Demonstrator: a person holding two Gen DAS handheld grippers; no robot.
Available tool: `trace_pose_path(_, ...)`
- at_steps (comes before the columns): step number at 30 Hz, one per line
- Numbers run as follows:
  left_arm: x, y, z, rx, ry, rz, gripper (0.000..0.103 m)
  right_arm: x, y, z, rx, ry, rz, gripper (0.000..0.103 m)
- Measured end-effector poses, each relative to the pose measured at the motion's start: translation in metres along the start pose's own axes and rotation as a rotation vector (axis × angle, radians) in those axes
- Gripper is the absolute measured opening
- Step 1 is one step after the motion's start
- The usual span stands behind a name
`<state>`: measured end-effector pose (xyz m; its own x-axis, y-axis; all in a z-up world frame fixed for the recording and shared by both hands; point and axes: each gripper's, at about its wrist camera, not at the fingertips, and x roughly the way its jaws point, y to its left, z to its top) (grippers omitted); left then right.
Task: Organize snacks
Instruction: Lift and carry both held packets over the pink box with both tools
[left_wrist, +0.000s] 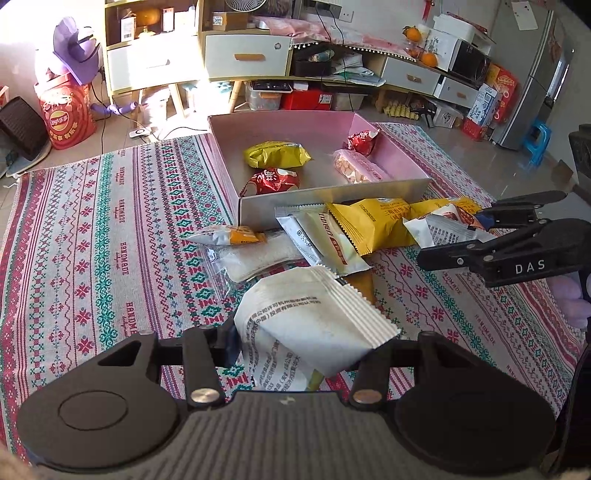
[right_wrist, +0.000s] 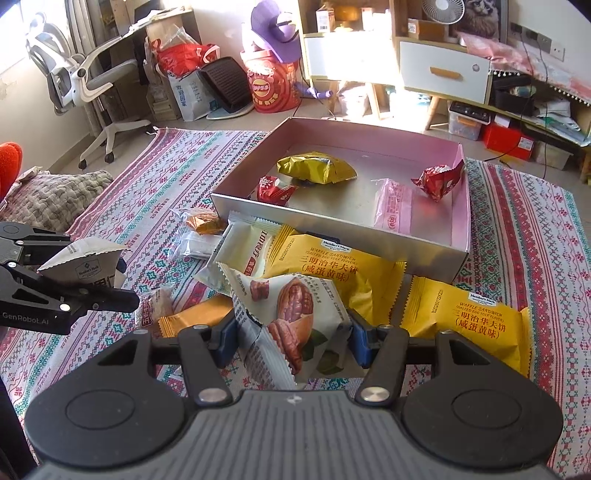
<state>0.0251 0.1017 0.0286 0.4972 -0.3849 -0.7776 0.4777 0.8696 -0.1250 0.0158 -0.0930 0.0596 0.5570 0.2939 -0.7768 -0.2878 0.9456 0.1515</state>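
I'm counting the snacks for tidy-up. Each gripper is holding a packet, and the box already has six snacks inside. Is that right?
Not quite. The box has four snacks inside, not six: a gold packet, two red ones and a pink one, as the right wrist view shows. The left gripper and right gripper do each hold a packet.

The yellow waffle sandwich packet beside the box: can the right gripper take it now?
Probably not yet. The right gripper is shut on the pecan snack packet; the yellow waffle packet lies uncovered beside it, so only the full jaws hinder.
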Motion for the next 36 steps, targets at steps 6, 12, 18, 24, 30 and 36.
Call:
trace_pose_path(6, 0.002, -0.001, 0.007, -0.016, -0.006, 0.022, 0.054, -0.002, -0.001, 0.006, 0.015, -0.014, 0.004, 0.055)
trace_pose_path(12, 0.004, -0.004, 0.020, -0.035, -0.023, 0.035, 0.054, -0.005, 0.000, 0.014, 0.024, -0.034, 0.009, 0.055)
trace_pose_path(18, 0.011, -0.012, 0.039, -0.040, -0.040, 0.041, 0.054, -0.006, -0.006, 0.026, 0.043, -0.059, 0.002, 0.055)
trace_pose_path(24, 0.028, -0.016, 0.067, -0.053, -0.057, 0.046, 0.054, 0.001, -0.023, 0.042, 0.092, -0.066, -0.009, 0.055)
trace_pose_path(30, 0.055, -0.023, 0.095, -0.034, -0.073, 0.061, 0.054, 0.014, -0.049, 0.064, 0.162, -0.087, -0.022, 0.055)
trace_pose_path(36, 0.090, -0.036, 0.119, -0.004, -0.070, 0.045, 0.055, 0.034, -0.071, 0.084, 0.214, -0.092, -0.037, 0.055)
